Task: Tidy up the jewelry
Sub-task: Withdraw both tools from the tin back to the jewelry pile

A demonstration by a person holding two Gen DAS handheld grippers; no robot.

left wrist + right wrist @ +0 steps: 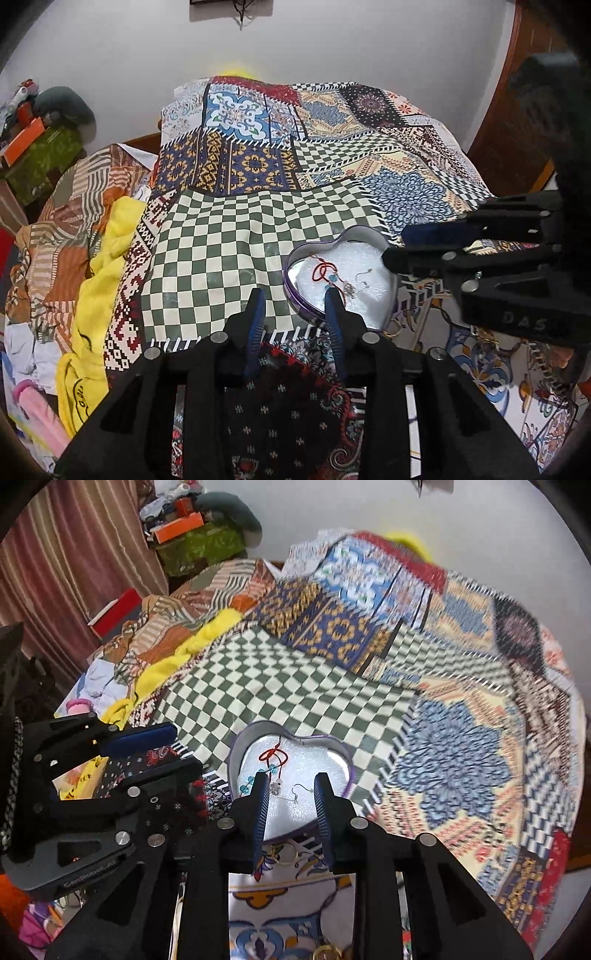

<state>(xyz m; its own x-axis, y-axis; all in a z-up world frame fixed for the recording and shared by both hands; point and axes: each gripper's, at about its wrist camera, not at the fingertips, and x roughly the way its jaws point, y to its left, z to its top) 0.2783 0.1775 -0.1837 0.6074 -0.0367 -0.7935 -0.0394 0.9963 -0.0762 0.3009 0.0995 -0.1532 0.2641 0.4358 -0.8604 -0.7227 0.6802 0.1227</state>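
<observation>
Both tongs, left and right, are matte black with ribbed blue pads and silver screws

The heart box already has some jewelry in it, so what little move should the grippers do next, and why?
Probably the right gripper, open and empty above the heart tin, should draw back toward the gold rings lying on the bedspread, since the tin holds only a red cord bracelet and an earring.

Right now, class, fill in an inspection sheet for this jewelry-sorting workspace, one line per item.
Surface: patchwork bedspread, checkered patch in the middle.
Job's things: heart-shaped tin holding a red cord bracelet and hook earring.
Clutter: yellow cloth, striped bedding, boxes at far left.
Grippers: left tool open, empty; right tool open, empty, over the tin.
Cables: nothing seen.
Surroundings: white wall, curtain.
</observation>
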